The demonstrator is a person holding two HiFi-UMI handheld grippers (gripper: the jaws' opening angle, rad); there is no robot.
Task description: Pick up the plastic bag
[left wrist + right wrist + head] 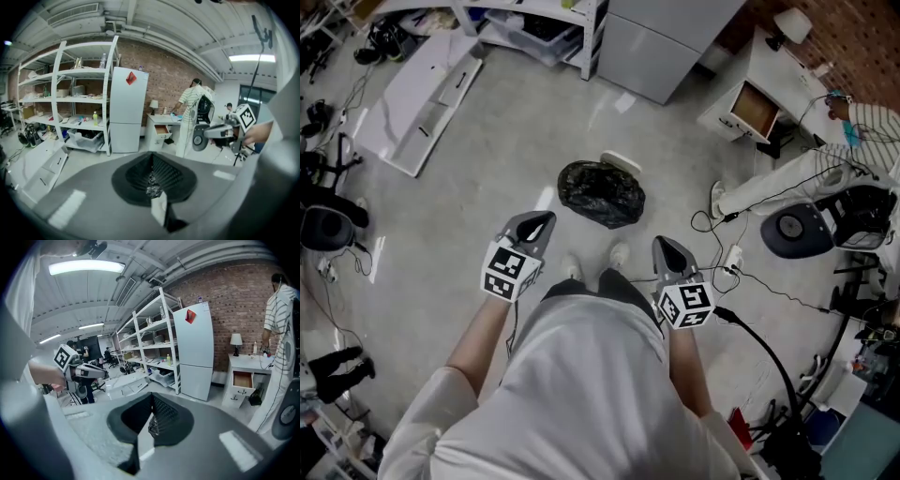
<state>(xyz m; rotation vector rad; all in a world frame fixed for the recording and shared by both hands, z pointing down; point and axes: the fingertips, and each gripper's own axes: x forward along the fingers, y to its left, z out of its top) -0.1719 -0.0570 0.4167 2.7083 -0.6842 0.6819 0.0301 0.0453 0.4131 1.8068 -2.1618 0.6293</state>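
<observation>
The black plastic bag [601, 193] lies crumpled on the grey floor, just ahead of the person's shoes. My left gripper [546, 218] hangs at waist height, short of the bag and to its left, jaws shut with nothing in them. My right gripper [661, 243] is level with it, short of the bag and to its right, also shut and holding nothing. In the left gripper view the closed jaws [151, 165] point across the room, and a sliver of crinkled black bag [153, 189] shows past the tips. The right gripper view shows the same for the right gripper [152, 404].
A white lid-like object [622, 161] lies right behind the bag. Cables and a power strip [732, 258] trail on the floor at right, near a person in a striped shirt [806, 173]. A fridge [670, 37], a desk with an open drawer [755, 105] and a white panel [422, 98] stand farther off.
</observation>
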